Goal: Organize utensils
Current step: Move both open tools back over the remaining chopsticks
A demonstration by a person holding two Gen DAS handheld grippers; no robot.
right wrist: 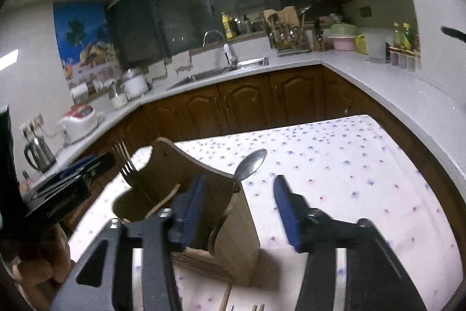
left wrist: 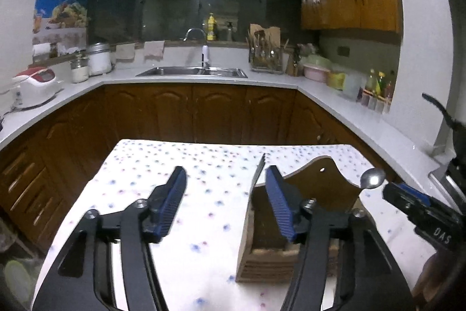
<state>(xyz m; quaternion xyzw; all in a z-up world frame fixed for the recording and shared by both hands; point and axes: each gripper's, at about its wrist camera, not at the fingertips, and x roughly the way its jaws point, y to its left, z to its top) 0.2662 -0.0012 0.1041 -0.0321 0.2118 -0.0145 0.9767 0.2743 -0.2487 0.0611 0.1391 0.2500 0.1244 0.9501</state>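
Observation:
A wooden utensil holder (left wrist: pixel 294 209) stands on the spotted tablecloth (left wrist: pixel 180 165); it also shows in the right wrist view (right wrist: pixel 204 194). A metal spoon (right wrist: pixel 252 165) stands upright in its right compartment, and its bowl shows in the left wrist view (left wrist: pixel 372 178). A fork (right wrist: pixel 128 165) stands tines up in the left compartment, and its edge shows in the left wrist view (left wrist: pixel 259 168). My left gripper (left wrist: pixel 225 179) is open and empty just above the holder's left side. My right gripper (right wrist: pixel 238 188) is open and empty close over the holder, beside the spoon.
The tablecloth (right wrist: pixel 349 165) covers a small table with cabinets behind. More utensil tips (right wrist: pixel 244 306) lie at the table's near edge. The kitchen counter holds a sink (left wrist: pixel 192 72), a rice cooker (left wrist: pixel 35 86), a kettle (right wrist: pixel 38 153) and jars.

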